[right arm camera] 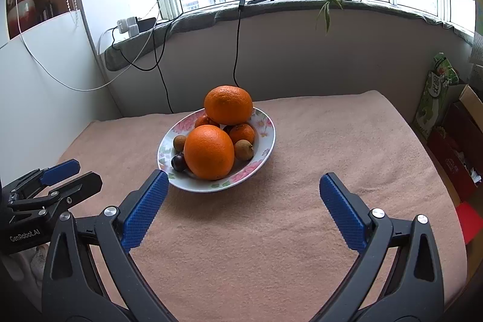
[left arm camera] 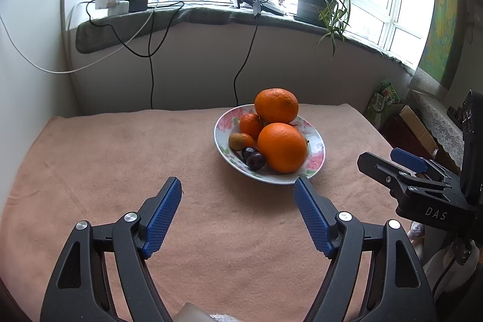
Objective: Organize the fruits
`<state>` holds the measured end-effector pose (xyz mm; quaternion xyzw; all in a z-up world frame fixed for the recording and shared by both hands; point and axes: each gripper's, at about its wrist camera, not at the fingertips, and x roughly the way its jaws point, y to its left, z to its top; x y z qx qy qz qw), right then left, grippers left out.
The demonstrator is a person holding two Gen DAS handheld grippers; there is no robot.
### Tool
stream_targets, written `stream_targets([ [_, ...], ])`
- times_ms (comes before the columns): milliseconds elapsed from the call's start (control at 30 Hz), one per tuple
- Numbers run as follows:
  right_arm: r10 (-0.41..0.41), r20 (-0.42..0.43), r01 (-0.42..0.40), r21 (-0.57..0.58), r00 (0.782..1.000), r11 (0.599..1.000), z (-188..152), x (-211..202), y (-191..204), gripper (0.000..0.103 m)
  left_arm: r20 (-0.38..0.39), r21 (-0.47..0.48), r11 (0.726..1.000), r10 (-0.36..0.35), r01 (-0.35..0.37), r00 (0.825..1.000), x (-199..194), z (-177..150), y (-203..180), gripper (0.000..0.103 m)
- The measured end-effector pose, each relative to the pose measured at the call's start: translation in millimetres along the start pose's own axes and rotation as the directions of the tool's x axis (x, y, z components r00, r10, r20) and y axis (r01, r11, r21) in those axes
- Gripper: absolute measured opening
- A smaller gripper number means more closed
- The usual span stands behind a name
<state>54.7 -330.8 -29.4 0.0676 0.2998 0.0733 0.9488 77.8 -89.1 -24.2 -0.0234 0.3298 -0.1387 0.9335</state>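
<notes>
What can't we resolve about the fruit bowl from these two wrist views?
- Fruit count: both views, the two large oranges cover whatever lies under and behind them in the bowl.
- Dark fruit: left view shows two; right view shows one clearly, the rest hidden by the front orange.
- Bowl's far rim: both views, blocked by the top orange.
</notes>
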Motion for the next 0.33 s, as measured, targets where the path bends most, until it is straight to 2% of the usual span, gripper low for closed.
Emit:
stream_targets([
  [333, -0.008, -0.011, 0.008, 0.004, 1.0, 1.0, -2.1, 3.8, -1.8, 0.102, 0.002, 0.006, 1.0, 0.002, -0.002, 1.0, 0.0, -1.9, -1.4, 0.077],
])
